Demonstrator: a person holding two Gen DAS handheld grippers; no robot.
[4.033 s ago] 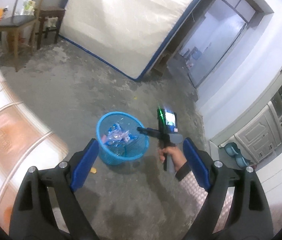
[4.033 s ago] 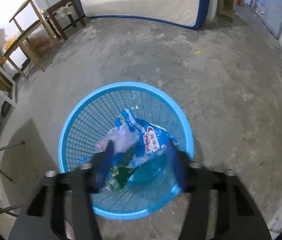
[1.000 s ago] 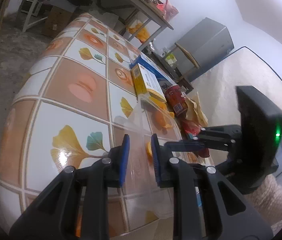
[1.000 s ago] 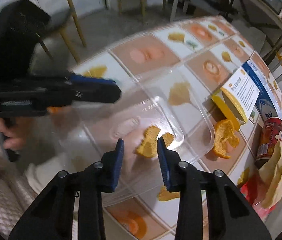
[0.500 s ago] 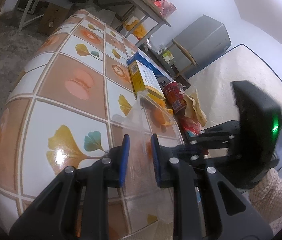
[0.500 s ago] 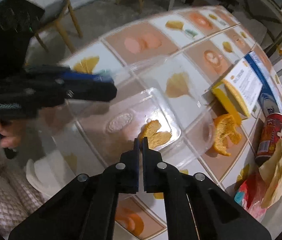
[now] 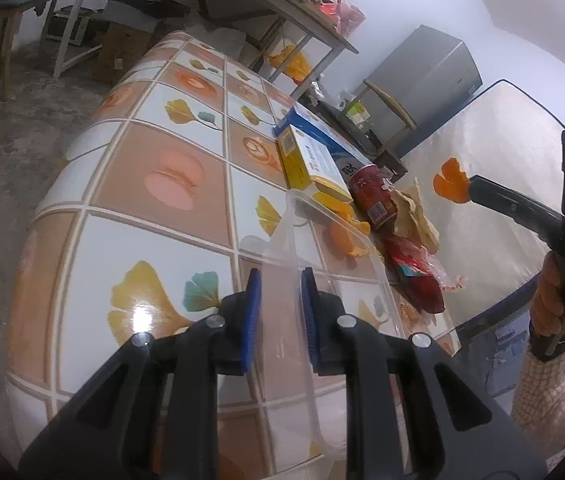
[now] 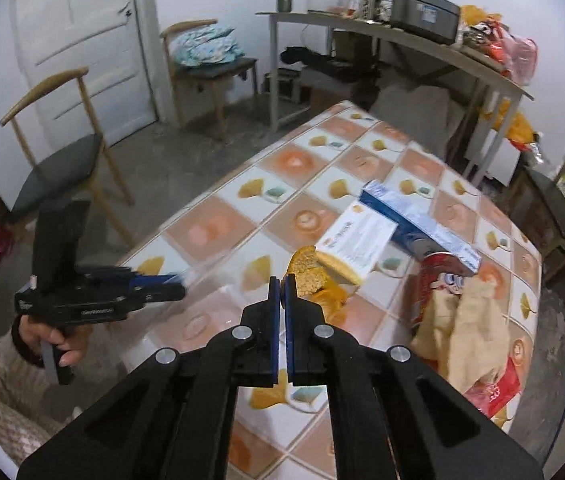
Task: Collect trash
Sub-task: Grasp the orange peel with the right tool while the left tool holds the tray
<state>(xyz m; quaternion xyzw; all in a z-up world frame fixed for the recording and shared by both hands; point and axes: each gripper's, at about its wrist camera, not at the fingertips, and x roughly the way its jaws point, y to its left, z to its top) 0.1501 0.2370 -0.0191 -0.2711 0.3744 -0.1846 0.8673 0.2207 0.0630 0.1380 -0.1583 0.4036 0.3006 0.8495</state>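
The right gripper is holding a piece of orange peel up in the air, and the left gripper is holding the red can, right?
Not quite. The right gripper does hold the orange peel up in the air, but the left gripper is clamped on the edge of the clear plastic tray, not the red can. The can lies untouched on the table, as the left wrist view shows.

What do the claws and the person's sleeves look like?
Each claw, the left claw and the right claw, is black plastic with two flat blue pads, silver rivets and a pistol-style handle. White lettering marks the left claw's side. The sleeves are cream knit with dark cuffs.
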